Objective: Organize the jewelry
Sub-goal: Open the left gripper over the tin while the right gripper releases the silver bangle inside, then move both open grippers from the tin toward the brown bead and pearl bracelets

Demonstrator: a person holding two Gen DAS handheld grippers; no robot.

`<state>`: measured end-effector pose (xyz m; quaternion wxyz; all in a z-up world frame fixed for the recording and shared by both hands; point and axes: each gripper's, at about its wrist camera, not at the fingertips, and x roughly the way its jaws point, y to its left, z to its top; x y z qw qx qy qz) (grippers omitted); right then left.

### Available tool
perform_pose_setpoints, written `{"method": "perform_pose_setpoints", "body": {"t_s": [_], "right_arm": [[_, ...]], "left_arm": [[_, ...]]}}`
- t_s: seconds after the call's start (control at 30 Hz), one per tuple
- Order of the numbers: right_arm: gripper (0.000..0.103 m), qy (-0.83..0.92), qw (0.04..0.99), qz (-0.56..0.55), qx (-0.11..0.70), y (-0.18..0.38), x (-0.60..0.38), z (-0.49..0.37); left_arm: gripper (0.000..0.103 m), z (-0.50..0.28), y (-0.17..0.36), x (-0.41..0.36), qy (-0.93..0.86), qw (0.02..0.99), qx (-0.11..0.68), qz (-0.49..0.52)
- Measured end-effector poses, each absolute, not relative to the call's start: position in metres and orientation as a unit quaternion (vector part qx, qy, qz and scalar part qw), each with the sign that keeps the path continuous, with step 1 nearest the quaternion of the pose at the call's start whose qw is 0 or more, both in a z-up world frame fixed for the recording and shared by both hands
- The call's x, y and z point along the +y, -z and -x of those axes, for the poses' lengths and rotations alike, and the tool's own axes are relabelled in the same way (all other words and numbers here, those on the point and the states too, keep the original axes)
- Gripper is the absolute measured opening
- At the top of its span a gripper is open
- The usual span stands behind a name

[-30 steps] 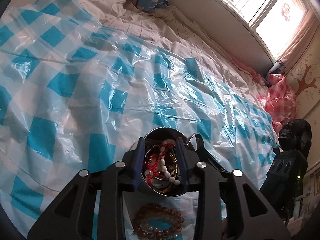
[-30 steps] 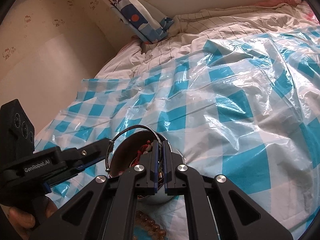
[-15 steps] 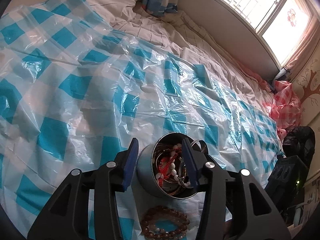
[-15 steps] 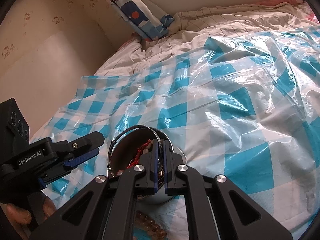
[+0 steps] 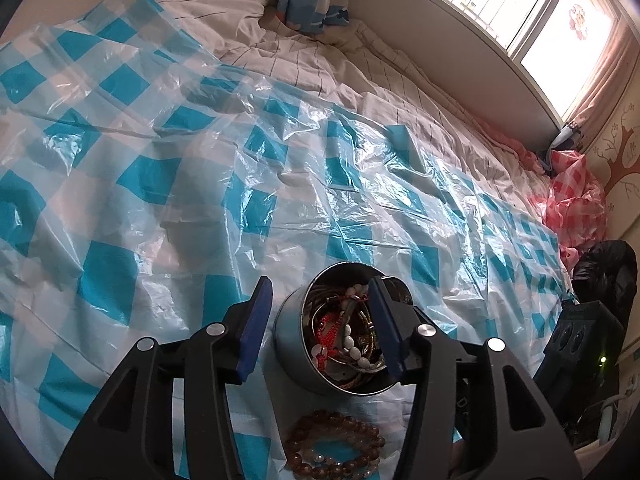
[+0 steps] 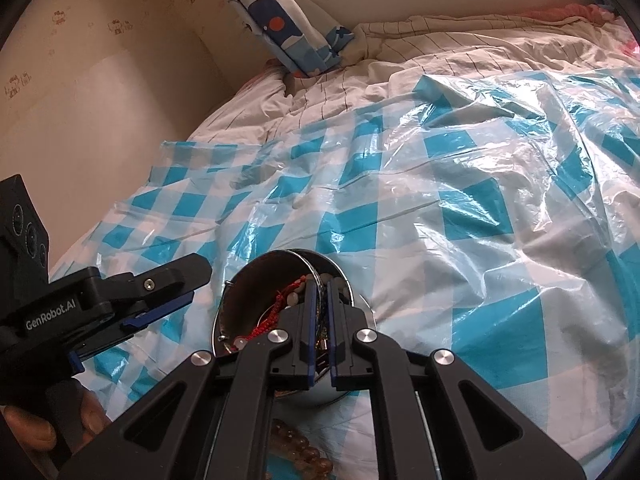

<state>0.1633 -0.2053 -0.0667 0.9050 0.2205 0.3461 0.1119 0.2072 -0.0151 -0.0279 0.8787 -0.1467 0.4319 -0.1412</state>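
Note:
A round metal tin (image 5: 294, 344) full of jewelry stands on the blue-checked plastic sheet (image 5: 160, 184). Inside lie a red cord with white beads (image 5: 340, 334) and metal bangles. My left gripper (image 5: 320, 330) is open, its blue-padded fingers on either side of the tin's near-left part, clear of the wall. My right gripper (image 6: 319, 316) is shut on the tin's (image 6: 256, 280) right rim, with the wall between the pads. A brown bead bracelet (image 5: 334, 450) lies on the sheet just in front of the tin; it also shows in the right wrist view (image 6: 296, 452).
The sheet covers a bed with a striped white duvet (image 5: 304, 64). A blue-and-white pillow (image 6: 288, 28) leans at the wall. A pink checked bag (image 5: 572, 196) and a black bag (image 5: 608, 276) lie at the right. A window (image 5: 532, 4) is behind.
My left gripper has opened and let go of the tin, then drawn back and left. My right gripper stays shut on the tin's rim.

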Motion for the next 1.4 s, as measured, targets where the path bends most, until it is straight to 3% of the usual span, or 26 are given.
{"method": "perform_pose_setpoints", "body": {"t_s": [0.6, 1.4], "right_arm": [[0.013, -0.102, 0.908, -0.214, 0.345, 0.064, -0.208, -0.162], [0.021, -0.096, 0.916, -0.208, 0.33, 0.052, -0.211, -0.154]], "left_arm": [[0.052, -0.205, 0.029, -0.015, 0.141, 0.88, 0.434, 0.133], [0.06, -0.191, 0.014, -0.02, 0.126, 0.903, 0.408, 0.039]]}}
